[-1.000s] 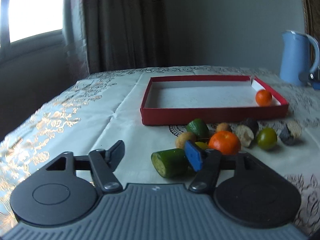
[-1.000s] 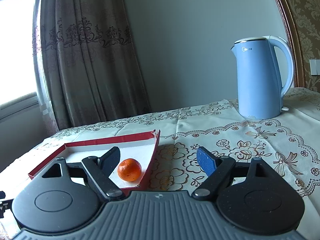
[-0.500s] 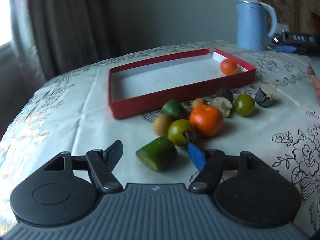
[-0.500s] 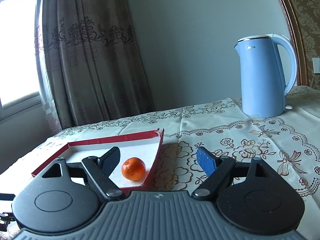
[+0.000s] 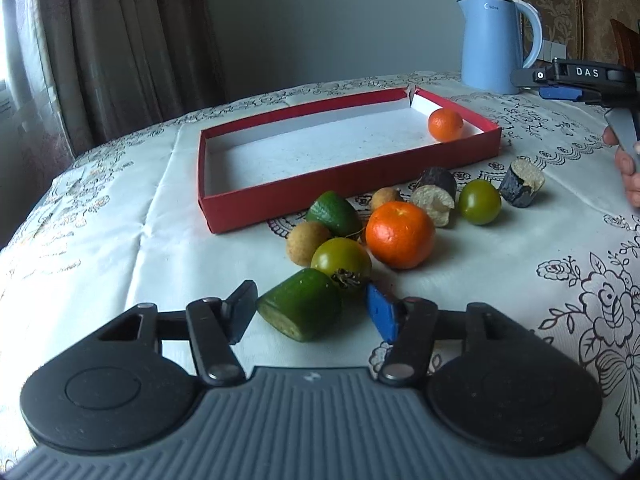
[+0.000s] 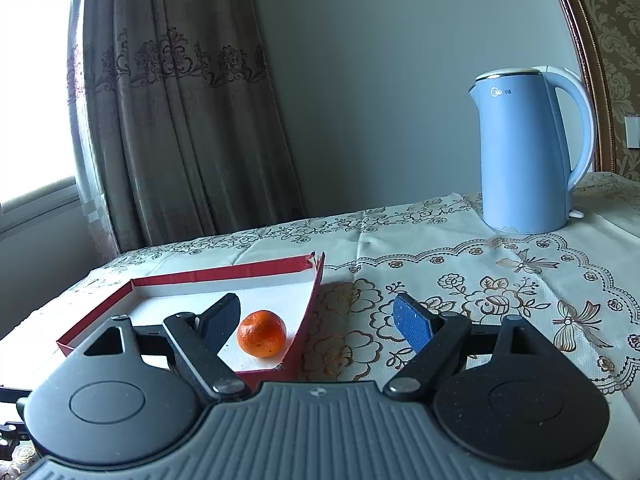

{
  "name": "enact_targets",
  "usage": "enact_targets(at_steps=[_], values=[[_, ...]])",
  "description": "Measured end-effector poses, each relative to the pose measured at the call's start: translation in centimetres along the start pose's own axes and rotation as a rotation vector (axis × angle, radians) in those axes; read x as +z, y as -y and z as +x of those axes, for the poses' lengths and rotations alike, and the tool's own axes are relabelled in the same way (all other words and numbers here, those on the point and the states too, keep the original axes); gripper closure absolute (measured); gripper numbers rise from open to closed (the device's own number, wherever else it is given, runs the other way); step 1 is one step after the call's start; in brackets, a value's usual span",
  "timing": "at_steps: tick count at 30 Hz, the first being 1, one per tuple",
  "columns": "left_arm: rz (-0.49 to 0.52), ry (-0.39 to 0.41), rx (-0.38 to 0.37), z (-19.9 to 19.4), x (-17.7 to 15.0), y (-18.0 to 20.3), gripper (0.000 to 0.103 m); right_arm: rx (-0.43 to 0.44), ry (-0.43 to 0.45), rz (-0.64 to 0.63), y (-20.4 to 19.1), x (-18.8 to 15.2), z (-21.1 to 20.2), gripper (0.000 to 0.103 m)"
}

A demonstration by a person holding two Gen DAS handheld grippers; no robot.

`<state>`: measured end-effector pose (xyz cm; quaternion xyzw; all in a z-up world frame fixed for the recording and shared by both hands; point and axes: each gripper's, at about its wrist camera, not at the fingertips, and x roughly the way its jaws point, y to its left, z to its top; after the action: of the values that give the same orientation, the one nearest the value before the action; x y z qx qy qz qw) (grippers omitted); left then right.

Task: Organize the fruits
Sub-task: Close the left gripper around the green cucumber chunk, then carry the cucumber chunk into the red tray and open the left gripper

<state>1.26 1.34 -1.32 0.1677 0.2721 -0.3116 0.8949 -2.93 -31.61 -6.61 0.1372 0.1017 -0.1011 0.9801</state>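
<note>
- Fruits: our left gripper (image 5: 310, 312) has swung in, fingers spread around the green chunk (image 5: 300, 304); the grab looks next.
- Our right gripper (image 6: 316, 320) stays spread, empty, over the red box (image 6: 308, 320), its orange (image 6: 262, 333) at 11 o'clock.

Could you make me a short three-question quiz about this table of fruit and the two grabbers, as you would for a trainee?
1. True or false: the red box holds three oranges.
2. Which thing lies between the open fingers of the left gripper?
A. the big orange
B. the cut green piece
C. the blue kettle
3. Fill in: in the right wrist view, the small orange lies in the box's ____ corner, by its right wall.

Key
1. False: only one small orange is in it.
2. B, though no finger visibly touches it.
3. Near. The right gripper hangs open and holds nothing.
</note>
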Motion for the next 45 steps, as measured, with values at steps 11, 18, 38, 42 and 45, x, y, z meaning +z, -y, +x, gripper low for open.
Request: enact_targets(at_steps=[11,18,38,42,45], values=[[0.007,-0.002,-0.002,-1.0,-0.3,-0.3,0.064,-0.025,0.001,-0.014,0.1,-0.1,0.1,0.019],[-0.001,0.033,0.014,-2.4,-0.7,0.2,0.064,-0.029,0.002,-0.014,0.1,-0.1,0.2,0.019],[-0.256,0.072,0.371,4.7,12.0,0.9,0.064,-0.036,0.009,-0.011,0.1,-0.1,0.0,0.019],[-0.288,0.046,0.376,6.9,13.1,0.5,0.064,-0.035,-0.001,-0.017,0.1,-0.1,0.2,0.019],[-0.298,0.027,0.396,8.3,13.4,0.3,0.064,-0.035,-0.008,-0.021,0.0,-0.2,0.3,0.019]])
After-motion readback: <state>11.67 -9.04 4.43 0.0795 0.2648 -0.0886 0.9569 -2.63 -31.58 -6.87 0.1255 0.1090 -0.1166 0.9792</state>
